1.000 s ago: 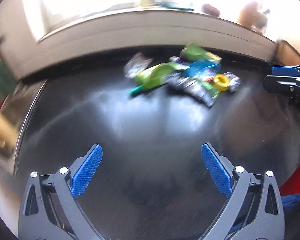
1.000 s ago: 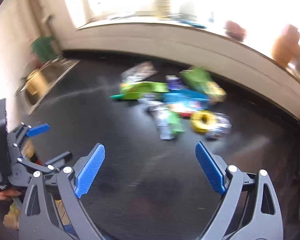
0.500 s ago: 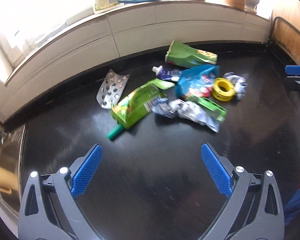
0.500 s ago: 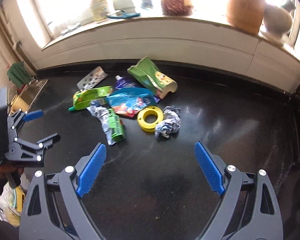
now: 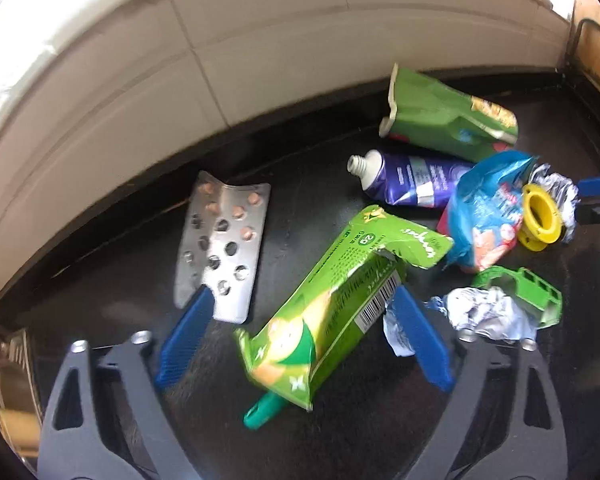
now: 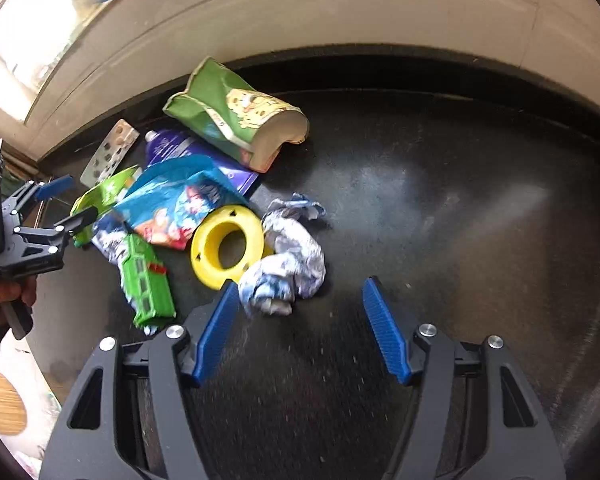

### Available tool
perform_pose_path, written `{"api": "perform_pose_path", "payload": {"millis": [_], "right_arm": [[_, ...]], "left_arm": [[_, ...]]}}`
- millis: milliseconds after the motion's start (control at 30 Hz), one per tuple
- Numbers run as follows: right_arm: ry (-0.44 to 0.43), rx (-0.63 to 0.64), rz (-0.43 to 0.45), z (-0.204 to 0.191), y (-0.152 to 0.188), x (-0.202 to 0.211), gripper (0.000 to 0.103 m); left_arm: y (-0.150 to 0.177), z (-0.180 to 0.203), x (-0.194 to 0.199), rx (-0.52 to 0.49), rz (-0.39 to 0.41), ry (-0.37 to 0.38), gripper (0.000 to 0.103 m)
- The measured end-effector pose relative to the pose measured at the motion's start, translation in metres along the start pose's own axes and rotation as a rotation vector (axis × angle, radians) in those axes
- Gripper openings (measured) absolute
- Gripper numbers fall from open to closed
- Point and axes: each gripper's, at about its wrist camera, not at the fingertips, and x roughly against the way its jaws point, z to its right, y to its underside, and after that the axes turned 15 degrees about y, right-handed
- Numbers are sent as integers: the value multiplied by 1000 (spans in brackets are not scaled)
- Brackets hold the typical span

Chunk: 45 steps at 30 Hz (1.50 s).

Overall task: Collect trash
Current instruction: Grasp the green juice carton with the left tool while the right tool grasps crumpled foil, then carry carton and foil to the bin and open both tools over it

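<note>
Both your grippers have dropped closer to the trash since the earlier frames. Your left gripper (image 5: pixel 300 332) is closing around the green carton (image 5: pixel 332 304), not yet pinching it; the pill strip (image 5: pixel 224 240) lies just left. Your right gripper (image 6: pixel 296 328) is closing, with the crumpled wrapper (image 6: pixel 288 272) just beyond its left pad and the yellow ring (image 6: pixel 216 248) beside it.

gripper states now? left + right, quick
Left gripper: jaws closing around the green carton, not gripping yet.
Right gripper: jaws closing, empty; crumpled wrapper just ahead.
</note>
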Motion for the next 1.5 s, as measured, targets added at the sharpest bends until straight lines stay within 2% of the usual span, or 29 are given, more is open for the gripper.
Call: {"api": "perform_pose_path", "payload": {"millis": [100, 133, 167, 300, 400, 567, 733, 933, 1100, 1333, 1500], "right_arm": [[-65, -52, -34, 6, -6, -9, 55], [-95, -69, -45, 8, -7, -11, 48], [-117, -83, -55, 9, -7, -11, 44], [-111, -87, -33, 10, -7, -4, 35], [-63, -76, 24, 8, -4, 16, 33], [21, -31, 118, 3, 2, 51, 32], [42, 28, 175, -11, 18, 85, 32], [25, 89, 190, -33, 55, 108, 32], [19, 131, 185, -53, 91, 117, 32], [13, 157, 184, -66, 125, 128, 32], [12, 184, 204, -81, 132, 138, 32]], "left_arm": [[-3, -5, -12, 5, -13, 35, 73], [-4, -6, -14, 6, -17, 45, 69], [-4, -6, -15, 5, -21, 55, 56], [-5, -2, -12, 0, -14, 62, 36], [-4, 5, 2, 7, 10, 40, 30], [4, 19, 42, 60, 74, 20, 30], [30, 42, 81, 163, 84, -8, 30], [78, 81, 105, 221, 68, -51, 30], [118, 108, 121, 257, 68, -37, 30], [142, 120, 130, 262, 77, -39, 30], [152, 116, 142, 277, 100, -60, 30]]}}
